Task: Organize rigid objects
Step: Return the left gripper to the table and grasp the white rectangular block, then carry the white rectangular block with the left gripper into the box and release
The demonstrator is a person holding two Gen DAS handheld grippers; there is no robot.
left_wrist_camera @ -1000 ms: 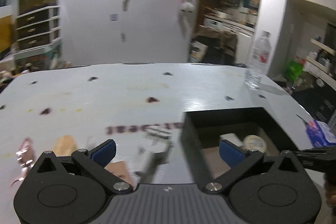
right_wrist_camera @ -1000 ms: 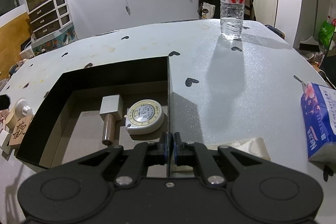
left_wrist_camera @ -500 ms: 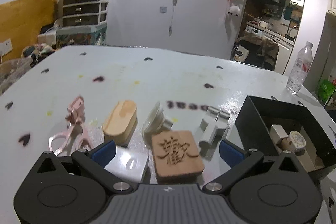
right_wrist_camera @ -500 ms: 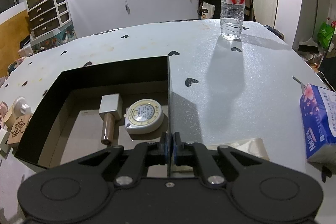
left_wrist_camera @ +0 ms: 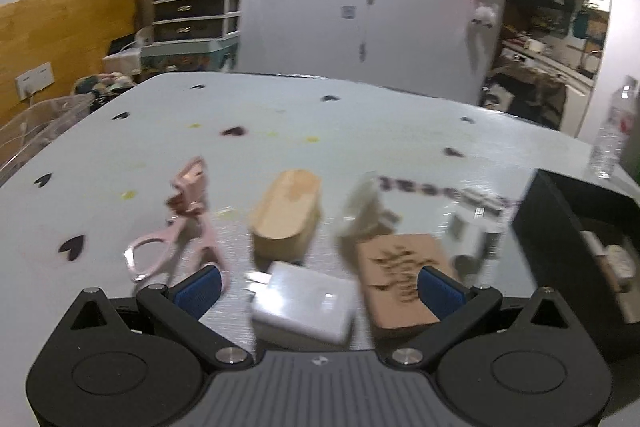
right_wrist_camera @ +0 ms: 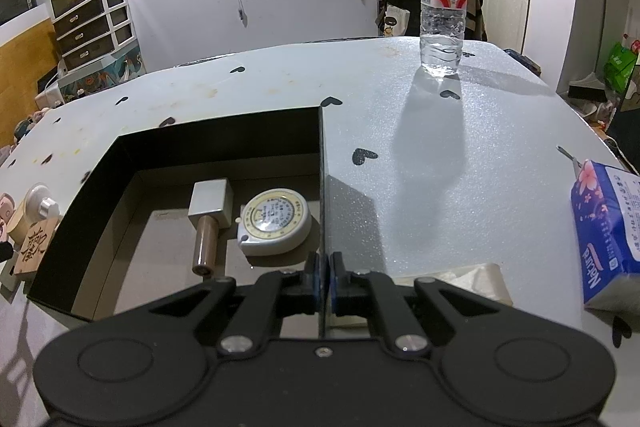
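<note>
Left gripper (left_wrist_camera: 318,287): jaws wide apart, holding nothing, poised over the loose items.
Between its fingers: a white adapter (left_wrist_camera: 304,301) nearest, a carved wooden tile (left_wrist_camera: 400,283) just beside its right fingertip.
Right gripper (right_wrist_camera: 324,277): pads pressed together on the right wall of the black box (right_wrist_camera: 320,147), clamping that thin wall (apparently to steady it).
Already in the box: a metal-headed stamp (right_wrist_camera: 208,215) and a round tape measure (right_wrist_camera: 276,223), touching each other.
Still on the table (left_wrist_camera: 360,131): pink scissors-like tool (left_wrist_camera: 176,227), oval wooden block (left_wrist_camera: 286,215), a blurred whitish cap (left_wrist_camera: 362,207), a small white piece (left_wrist_camera: 472,231), besides the adapter and tile.
Progress: early, I judge; two stowed, about six left.
Likely next: closing on the adapter or the tile.
</note>
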